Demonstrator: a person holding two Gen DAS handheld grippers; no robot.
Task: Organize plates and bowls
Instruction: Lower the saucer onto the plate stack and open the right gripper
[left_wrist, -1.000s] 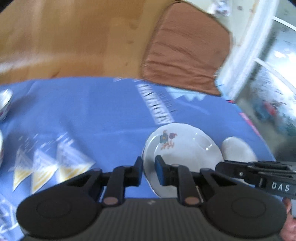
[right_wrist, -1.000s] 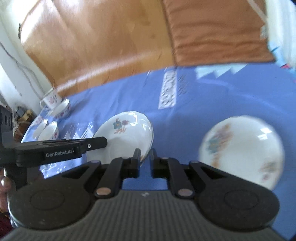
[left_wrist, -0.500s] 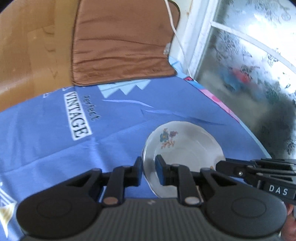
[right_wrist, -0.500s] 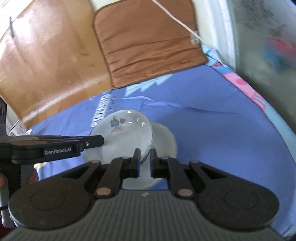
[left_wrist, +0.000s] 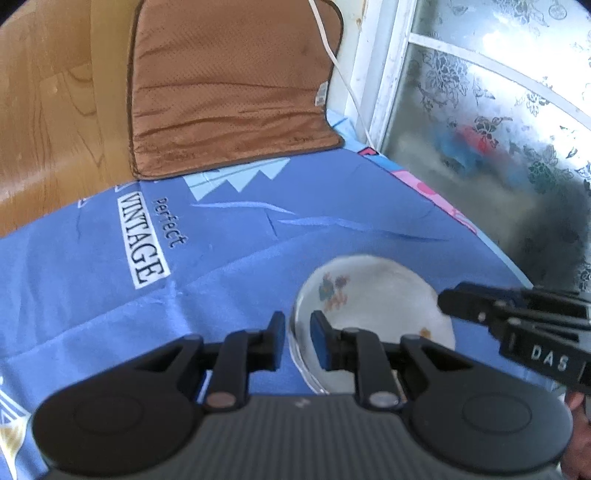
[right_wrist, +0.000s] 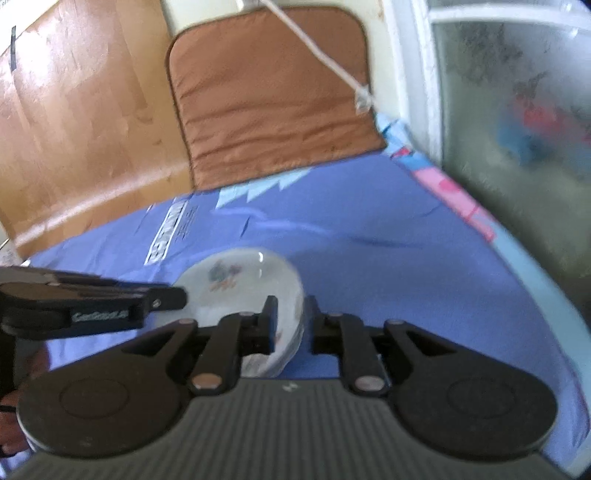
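A white plate with a flower print (left_wrist: 373, 295) lies low over the blue tablecloth (left_wrist: 221, 251), on top of a second plate whose rim shows beneath it. My left gripper (left_wrist: 297, 341) straddles its left rim, jaws slightly parted. The same plate shows in the right wrist view (right_wrist: 236, 291). My right gripper (right_wrist: 290, 325) straddles its right rim, jaws parted wider than before. The stack sits near the table's right corner.
A brown cushion (left_wrist: 229, 88) leans on a wooden bench back (left_wrist: 55, 110) behind the table. A white cord (left_wrist: 340, 66) hangs by a frosted window (left_wrist: 498, 129) on the right. The table edge (right_wrist: 535, 280) runs close on the right.
Both grippers carried the flowered plate to the right and set it down over the other white plate. Both pairs of jaws have opened a little around its rim.
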